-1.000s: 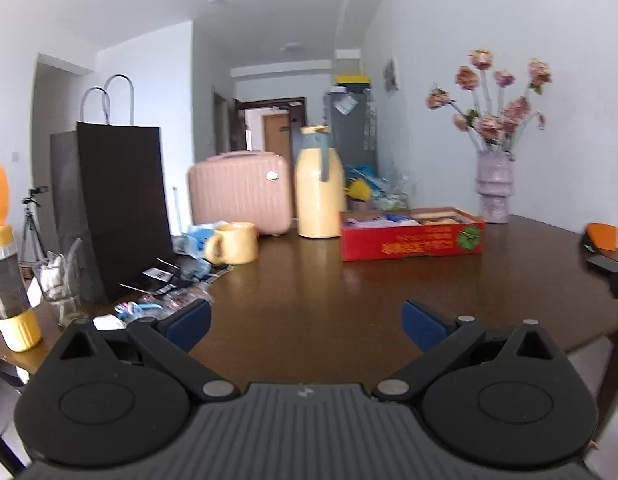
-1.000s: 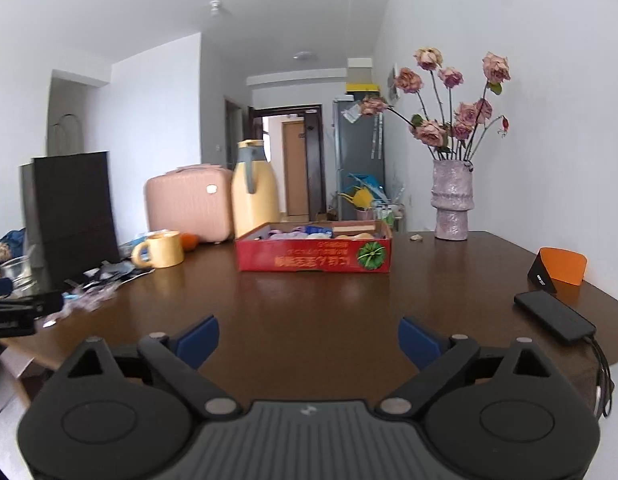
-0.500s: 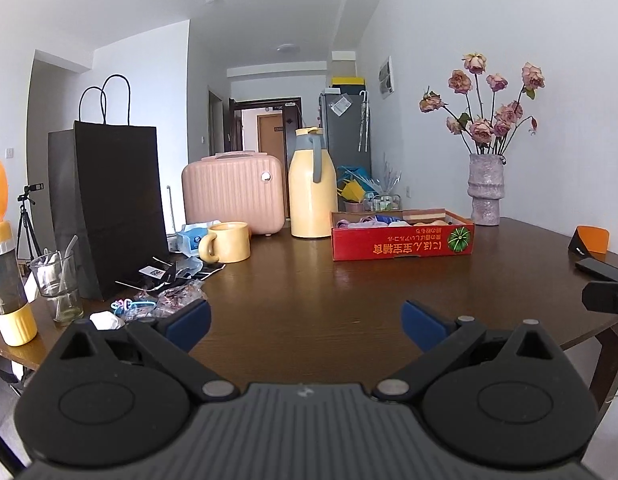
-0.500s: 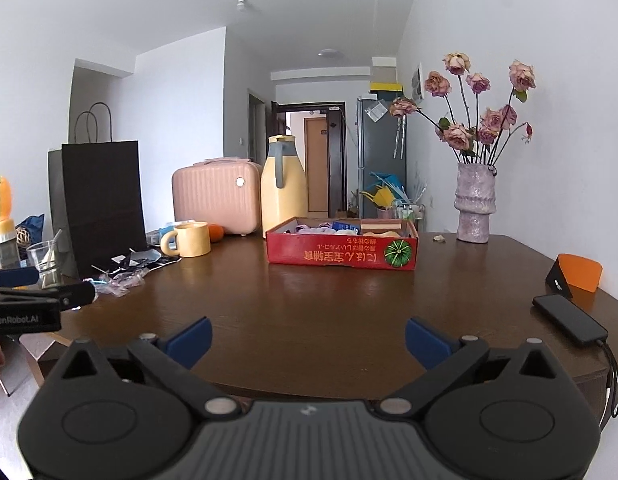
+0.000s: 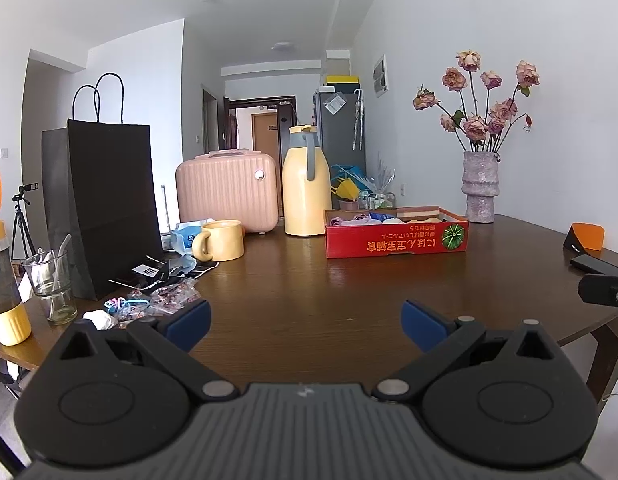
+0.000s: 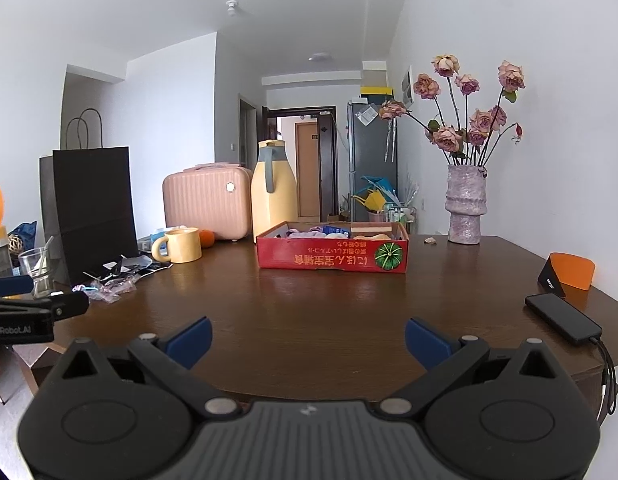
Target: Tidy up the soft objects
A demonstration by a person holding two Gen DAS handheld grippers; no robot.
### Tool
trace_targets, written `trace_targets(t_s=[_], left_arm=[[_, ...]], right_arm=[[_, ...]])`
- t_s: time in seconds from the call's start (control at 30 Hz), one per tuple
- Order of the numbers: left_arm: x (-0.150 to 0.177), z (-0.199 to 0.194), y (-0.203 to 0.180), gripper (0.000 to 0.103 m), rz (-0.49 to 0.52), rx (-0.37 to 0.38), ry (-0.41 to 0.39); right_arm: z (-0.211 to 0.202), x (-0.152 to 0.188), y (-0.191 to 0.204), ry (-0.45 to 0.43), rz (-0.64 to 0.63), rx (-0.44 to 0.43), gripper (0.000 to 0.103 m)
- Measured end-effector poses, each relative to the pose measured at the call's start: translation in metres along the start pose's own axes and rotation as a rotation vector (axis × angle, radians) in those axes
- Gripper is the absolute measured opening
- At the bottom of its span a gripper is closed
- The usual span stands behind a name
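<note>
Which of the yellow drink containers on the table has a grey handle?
The tall yellow thermos jug, standing behind the red cardboard box. The short yellow ceramic mug left of it has a yellow handle.

Light: bright, even daylight | Glare: soft sheen on dark brown wooden table (image 5: pixel 293 280) | Focus: sharp | Edges: fisheye-bowed, black-vignetted corners

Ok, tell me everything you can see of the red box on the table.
The red box is a shallow, open-topped tray that looks like cardboard, its front printed with yellow characters and a green pumpkin picture, all upside down. It sits flat on the brown table, in front of the yellow jug. Inside lie pale, lilac and blue items and a striped block. Neither gripper touches it.
</note>
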State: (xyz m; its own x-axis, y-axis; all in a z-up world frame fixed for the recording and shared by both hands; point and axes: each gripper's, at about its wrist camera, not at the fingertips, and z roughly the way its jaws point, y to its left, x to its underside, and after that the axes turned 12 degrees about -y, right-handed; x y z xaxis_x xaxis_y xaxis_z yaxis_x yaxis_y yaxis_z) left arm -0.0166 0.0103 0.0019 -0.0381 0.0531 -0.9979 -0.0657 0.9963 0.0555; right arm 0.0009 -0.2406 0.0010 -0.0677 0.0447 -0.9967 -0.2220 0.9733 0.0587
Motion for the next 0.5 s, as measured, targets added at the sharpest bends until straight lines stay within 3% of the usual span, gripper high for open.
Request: trace_targets(t_s=[0.5], left_arm=[[0.0017, -0.0005, 0.0001, 0.103, 0.001, 0.005, -0.004]], right_arm=[[0.004, 0.0013, -0.0055, 0.014, 0.031, 0.0, 0.103]])
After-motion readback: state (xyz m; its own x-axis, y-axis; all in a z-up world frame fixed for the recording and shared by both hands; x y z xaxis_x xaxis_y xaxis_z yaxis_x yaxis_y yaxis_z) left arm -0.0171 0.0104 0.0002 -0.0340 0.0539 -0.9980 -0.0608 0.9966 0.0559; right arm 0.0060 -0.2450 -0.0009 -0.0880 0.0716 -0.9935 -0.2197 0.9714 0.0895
